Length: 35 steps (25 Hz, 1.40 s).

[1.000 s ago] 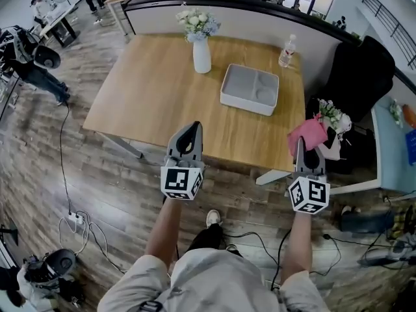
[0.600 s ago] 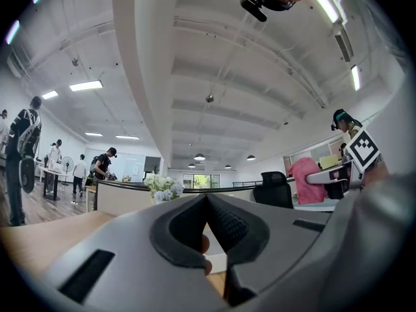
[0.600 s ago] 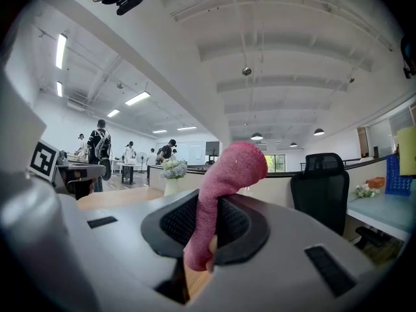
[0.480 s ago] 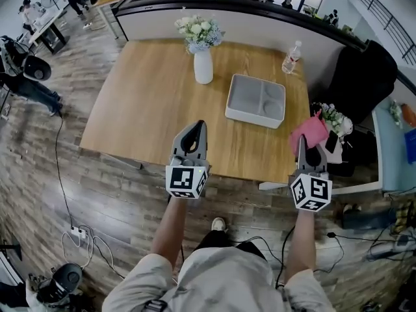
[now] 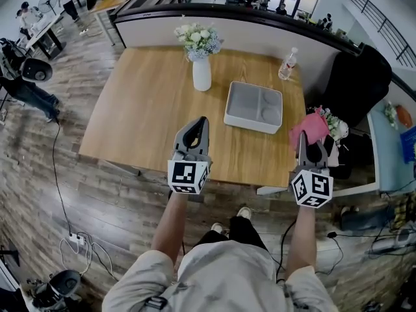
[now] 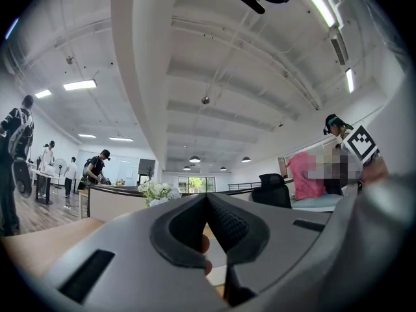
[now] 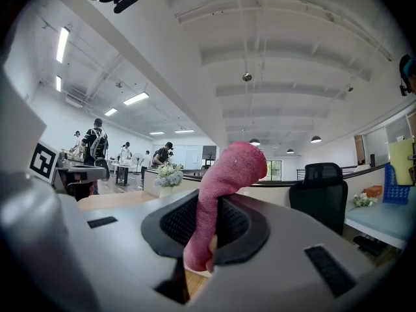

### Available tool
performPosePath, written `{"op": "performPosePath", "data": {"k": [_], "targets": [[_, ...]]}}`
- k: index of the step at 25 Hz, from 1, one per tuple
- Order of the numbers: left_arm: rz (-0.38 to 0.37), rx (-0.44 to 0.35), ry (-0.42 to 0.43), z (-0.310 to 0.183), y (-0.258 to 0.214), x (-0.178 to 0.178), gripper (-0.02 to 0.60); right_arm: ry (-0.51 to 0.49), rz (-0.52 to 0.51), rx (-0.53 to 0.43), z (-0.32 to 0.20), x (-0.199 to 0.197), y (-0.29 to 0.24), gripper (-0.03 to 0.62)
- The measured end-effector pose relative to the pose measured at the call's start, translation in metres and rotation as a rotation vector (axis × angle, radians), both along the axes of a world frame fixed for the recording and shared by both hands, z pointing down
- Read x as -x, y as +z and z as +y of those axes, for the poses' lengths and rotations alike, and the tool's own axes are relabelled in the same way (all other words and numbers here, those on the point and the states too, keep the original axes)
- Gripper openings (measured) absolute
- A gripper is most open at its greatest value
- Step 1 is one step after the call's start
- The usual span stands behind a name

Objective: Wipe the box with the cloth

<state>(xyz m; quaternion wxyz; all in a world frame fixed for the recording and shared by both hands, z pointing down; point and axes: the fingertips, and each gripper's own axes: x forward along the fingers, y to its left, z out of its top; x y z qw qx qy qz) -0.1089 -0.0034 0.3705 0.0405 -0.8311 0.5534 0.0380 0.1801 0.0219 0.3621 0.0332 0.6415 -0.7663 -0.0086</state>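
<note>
Plainly the right tool (image 5: 307, 143) pinches the pink cloth (image 7: 229, 177).

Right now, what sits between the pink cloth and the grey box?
Nothing: in the head view, only bare tabletop separates the cloth from the box.

Bright, even indoor light is filling all three views. In the left gripper view, the ceiling light strips (image 6: 323, 8) are blowing out to white glare. The wide lens is bending the ceiling lines and darkening the corners. The head view is bowing the wooden table (image 5: 143, 109) outward, with soft shadows falling beneath it. The near body of the right gripper (image 7: 208, 229) is blurring, while the pink cloth (image 7: 227, 174) is showing fairly sharp. Distant figures are perhaps smearing slightly.
</note>
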Motion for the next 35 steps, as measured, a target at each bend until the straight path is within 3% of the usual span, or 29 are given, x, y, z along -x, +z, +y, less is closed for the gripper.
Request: {"op": "performPosePath", "data": {"k": [8,15,21,35], "targets": [[-0.033,-0.034,-0.007,-0.016,-0.015,-0.009,0.013,-0.006,-0.073,-0.028,-0.021,-0.012,-0.002,0.066],[-0.061,-0.022,-0.058,-0.054,-0.018,-0.012,0.013,-0.039,-0.103,-0.040,-0.068,-0.017,0.001,0.066],[-0.093,-0.041,-0.067,-0.093,-0.028,-0.034,0.014,-0.064,-0.131,-0.052,-0.117,-0.037,0.001,0.066],[-0.052,-0.083,-0.062,-0.176,-0.048,-0.085,0.014,-0.078,-0.126,-0.068,-0.195,-0.083,-0.002,0.066]]}}
